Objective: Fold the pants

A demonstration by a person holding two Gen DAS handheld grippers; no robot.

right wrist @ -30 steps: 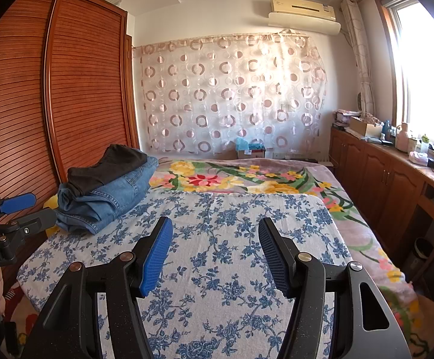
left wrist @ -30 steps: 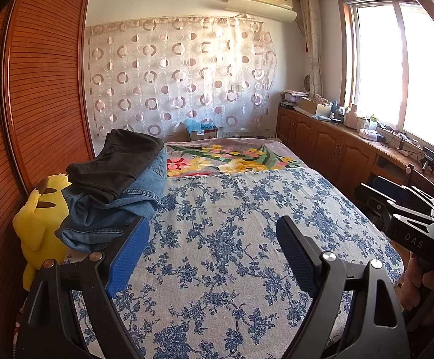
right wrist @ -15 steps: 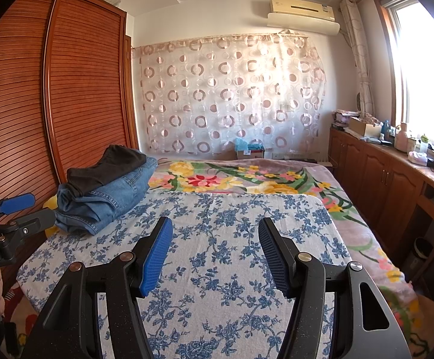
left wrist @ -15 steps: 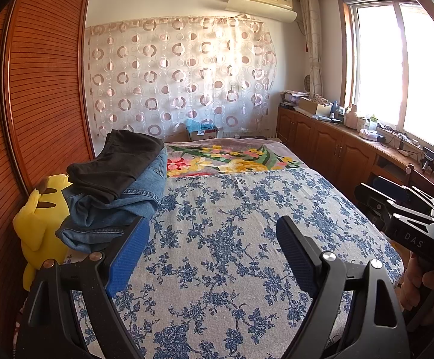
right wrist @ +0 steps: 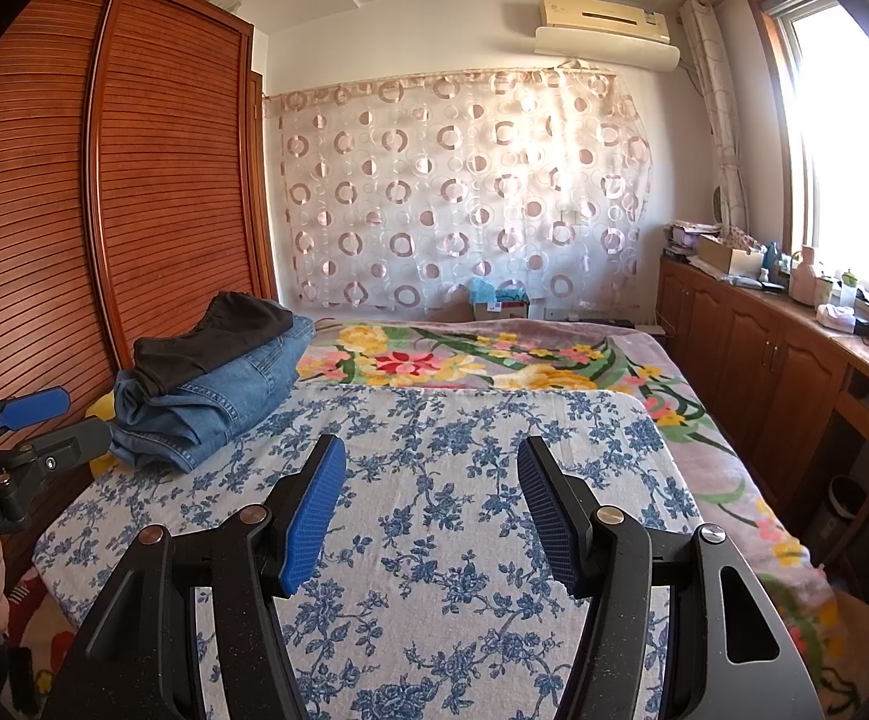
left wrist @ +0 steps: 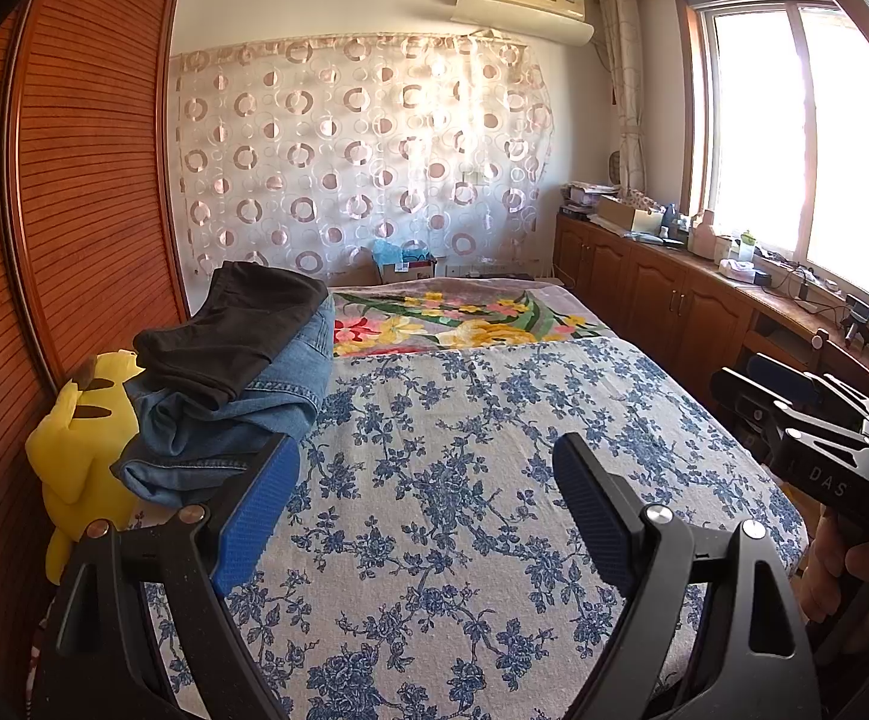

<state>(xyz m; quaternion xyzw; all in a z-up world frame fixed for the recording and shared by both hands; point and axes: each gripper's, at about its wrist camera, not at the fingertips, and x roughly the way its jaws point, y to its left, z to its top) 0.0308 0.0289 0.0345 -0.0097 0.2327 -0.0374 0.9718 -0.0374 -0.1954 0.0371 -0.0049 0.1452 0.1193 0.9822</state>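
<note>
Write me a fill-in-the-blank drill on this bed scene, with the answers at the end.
1. The black pants lie on top of the folded ____.
2. The pile sits on the blue-flowered sheet near the ____ plush toy.
3. The left hand-held gripper is ____ and holds nothing.
4. The right hand-held gripper hovers above the sheet, jaws ____.

Answers: jeans; yellow; open; open

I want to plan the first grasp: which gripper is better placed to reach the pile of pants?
Probably left: the left gripper, open, sits beside the pants pile; the open right gripper is farther away.
</note>
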